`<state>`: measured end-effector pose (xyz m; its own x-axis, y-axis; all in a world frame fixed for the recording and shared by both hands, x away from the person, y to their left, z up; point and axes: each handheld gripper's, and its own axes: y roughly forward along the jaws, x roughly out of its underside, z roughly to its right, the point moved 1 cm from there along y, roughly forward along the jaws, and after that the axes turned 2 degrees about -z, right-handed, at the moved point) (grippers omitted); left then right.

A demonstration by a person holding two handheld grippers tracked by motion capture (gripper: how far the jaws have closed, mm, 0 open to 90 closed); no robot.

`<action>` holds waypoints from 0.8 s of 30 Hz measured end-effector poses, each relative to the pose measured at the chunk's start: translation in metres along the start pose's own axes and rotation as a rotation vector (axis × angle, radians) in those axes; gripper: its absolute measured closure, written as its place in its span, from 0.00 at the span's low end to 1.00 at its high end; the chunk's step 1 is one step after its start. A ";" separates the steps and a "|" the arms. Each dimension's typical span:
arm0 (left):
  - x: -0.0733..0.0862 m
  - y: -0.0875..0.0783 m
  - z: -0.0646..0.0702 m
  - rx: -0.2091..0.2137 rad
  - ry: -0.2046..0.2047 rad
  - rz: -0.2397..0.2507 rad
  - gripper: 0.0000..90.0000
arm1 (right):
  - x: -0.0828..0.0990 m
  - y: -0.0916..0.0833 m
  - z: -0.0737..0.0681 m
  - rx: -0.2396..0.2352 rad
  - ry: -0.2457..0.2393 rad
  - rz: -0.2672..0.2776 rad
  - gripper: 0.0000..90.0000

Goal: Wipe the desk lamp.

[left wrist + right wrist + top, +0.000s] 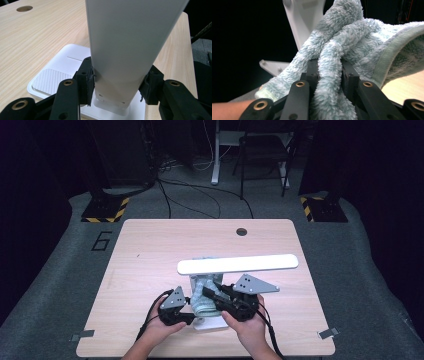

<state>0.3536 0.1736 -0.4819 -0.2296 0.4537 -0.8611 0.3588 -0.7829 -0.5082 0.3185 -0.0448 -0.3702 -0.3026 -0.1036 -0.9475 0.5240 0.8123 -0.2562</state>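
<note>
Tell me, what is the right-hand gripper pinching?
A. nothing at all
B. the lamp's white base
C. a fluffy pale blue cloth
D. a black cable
C: in the right gripper view, the right gripper has its black jaws closed on a fold of the fluffy pale blue cloth.

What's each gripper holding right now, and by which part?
Left gripper clamps the white desk lamp by the bottom of its upright post, just above the base. Right gripper pinches a bunched fold of the light-blue towel.
</note>
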 end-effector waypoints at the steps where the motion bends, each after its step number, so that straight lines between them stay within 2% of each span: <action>1: 0.000 0.000 0.000 0.001 -0.003 -0.002 0.58 | 0.003 0.001 0.001 0.001 0.002 -0.010 0.80; 5: 0.000 0.000 0.000 0.002 -0.004 -0.002 0.58 | 0.009 0.004 0.004 0.005 0.005 -0.029 0.80; 9: 0.000 0.000 -0.001 0.001 -0.007 -0.001 0.58 | 0.005 0.003 0.002 0.008 0.004 -0.029 0.80; 14: 0.000 0.000 0.000 -0.001 -0.012 -0.002 0.59 | -0.007 -0.002 -0.003 -0.017 0.009 0.031 0.80; 18: -0.001 0.001 0.001 -0.003 -0.010 -0.003 0.59 | -0.018 -0.010 -0.004 -0.047 0.038 0.094 0.80; 24: 0.000 0.001 0.001 -0.004 -0.011 -0.002 0.58 | -0.021 -0.016 -0.006 -0.043 0.036 0.142 0.81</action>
<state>0.3536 0.1720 -0.4823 -0.2405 0.4501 -0.8600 0.3623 -0.7803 -0.5097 0.3120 -0.0525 -0.3449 -0.2565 0.0344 -0.9659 0.5289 0.8414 -0.1105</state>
